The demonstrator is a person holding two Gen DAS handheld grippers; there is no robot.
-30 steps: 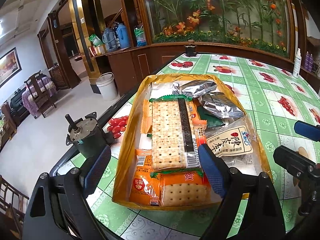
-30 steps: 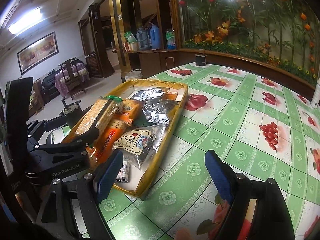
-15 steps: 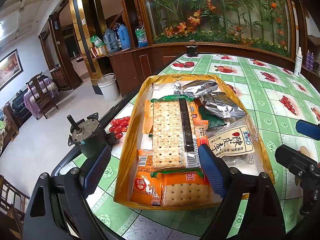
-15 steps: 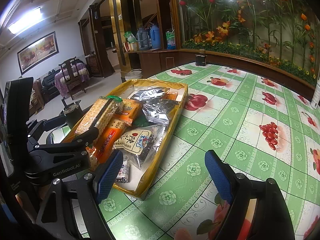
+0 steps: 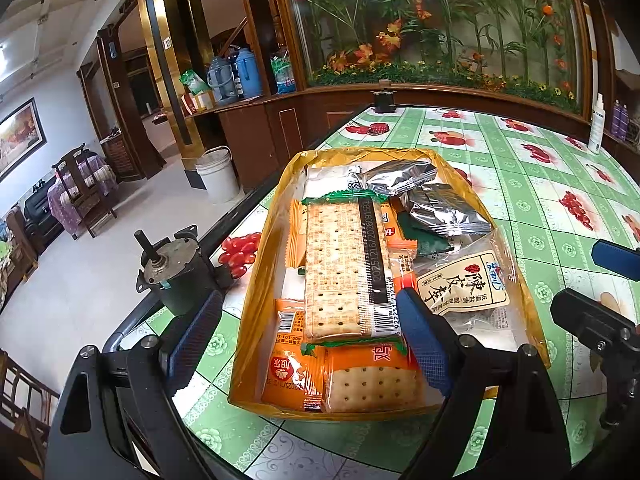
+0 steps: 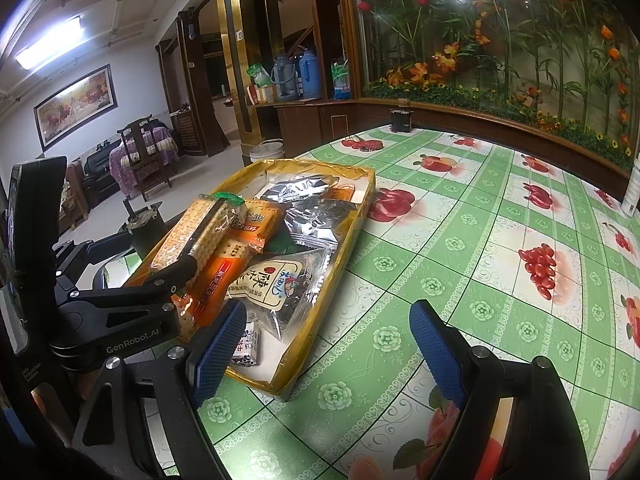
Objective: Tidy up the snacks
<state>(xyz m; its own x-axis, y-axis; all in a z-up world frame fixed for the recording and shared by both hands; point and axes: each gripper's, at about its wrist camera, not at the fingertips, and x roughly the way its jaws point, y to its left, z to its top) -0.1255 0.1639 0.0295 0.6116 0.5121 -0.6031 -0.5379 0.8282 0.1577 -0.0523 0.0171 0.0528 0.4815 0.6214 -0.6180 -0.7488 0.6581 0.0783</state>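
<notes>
A yellow tray (image 5: 260,280) (image 6: 352,232) on the green fruit-print table holds snacks: a long cracker pack (image 5: 340,268) (image 6: 196,232) on top, orange cracker packs (image 5: 360,380), silver foil bags (image 5: 444,208) (image 6: 316,220) and a clear bag with a cream label (image 5: 460,284) (image 6: 268,280). My left gripper (image 5: 304,344) is open and empty, hovering over the tray's near end. My right gripper (image 6: 328,348) is open and empty, low over the table just right of the tray's near corner; it also shows in the left wrist view (image 5: 600,312).
A small motor (image 5: 172,276) stands at the table's left edge beside the tray. A black box (image 6: 401,120) sits at the far edge and a white spray bottle (image 5: 596,124) at the far right. A white bucket (image 5: 218,176) stands on the floor.
Both grippers stay open. The left wrist view has shifted very slightly; the tray and snacks have not moved.
</notes>
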